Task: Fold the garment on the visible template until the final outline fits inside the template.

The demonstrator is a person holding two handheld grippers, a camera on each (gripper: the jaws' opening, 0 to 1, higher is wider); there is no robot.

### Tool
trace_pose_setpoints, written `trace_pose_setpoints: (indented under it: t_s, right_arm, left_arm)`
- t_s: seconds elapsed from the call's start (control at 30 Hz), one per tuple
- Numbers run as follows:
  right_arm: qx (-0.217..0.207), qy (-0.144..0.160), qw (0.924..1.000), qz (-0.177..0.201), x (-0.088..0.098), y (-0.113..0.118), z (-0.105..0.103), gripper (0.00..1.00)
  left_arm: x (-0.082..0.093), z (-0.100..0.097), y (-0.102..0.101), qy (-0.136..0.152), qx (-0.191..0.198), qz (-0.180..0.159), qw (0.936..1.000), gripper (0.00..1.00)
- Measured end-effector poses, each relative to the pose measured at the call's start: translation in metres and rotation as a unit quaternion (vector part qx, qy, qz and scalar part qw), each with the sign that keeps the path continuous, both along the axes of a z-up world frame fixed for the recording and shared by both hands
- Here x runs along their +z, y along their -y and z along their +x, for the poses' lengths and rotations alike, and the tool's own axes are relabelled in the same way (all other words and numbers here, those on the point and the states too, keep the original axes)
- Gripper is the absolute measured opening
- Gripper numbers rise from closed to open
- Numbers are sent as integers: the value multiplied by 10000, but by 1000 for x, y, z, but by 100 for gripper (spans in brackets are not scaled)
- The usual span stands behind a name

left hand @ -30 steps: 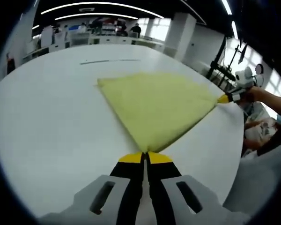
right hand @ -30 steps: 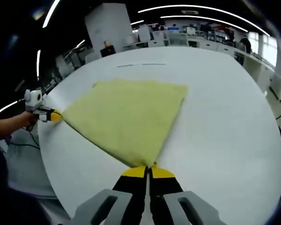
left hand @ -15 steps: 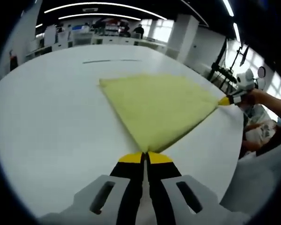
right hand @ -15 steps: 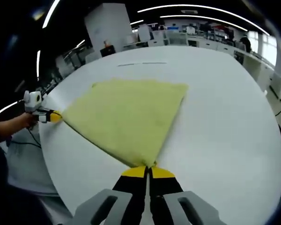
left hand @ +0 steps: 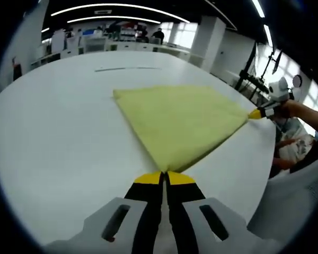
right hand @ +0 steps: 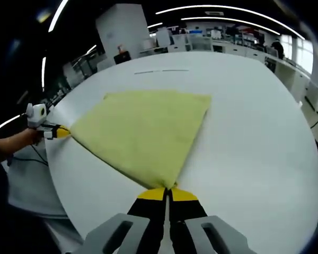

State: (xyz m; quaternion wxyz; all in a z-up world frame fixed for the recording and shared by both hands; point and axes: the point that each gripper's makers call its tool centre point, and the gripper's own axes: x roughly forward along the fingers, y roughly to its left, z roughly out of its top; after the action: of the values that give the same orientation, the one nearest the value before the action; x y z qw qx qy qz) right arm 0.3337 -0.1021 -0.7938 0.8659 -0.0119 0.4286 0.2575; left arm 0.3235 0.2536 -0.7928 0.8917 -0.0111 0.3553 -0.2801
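Each tool pinches a near corner of the yellow garment (left hand: 180, 119): left tool (left hand: 164, 177), right tool (right hand: 167, 193). It lies spread on the white tabletop (left hand: 58, 127); folding seems barely begun.

Both views are looking low and close along their jaws, from neighbouring corners, sharing the yellow cloth (left hand: 180, 119) (right hand: 143, 127) and white worktop (left hand: 58, 127) (right hand: 254, 121).

No text, label, brand, number or sign can be read in either view. The only mark on the white bench (left hand: 53, 132) is a thin dark line (left hand: 128, 68) beyond the cloth, and it carries no lettering.
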Motion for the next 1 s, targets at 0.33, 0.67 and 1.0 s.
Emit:
trace_pose_setpoints:
  t_s: [0.33, 0.67, 1.0]
  right_arm:
    - [126, 69, 9998, -153, -1, -2, -2, 0]
    - [169, 193, 9995, -189, 4, -3, -1, 8]
    - [379, 406, 9984, -39, 20, -20, 0, 41]
  left_arm:
    - [2, 0, 0, 32, 74, -23, 10000, 0]
    - [8, 0, 3, 50, 165, -157, 9997, 5]
    - [24, 5, 14, 219, 124, -233, 9994, 29]
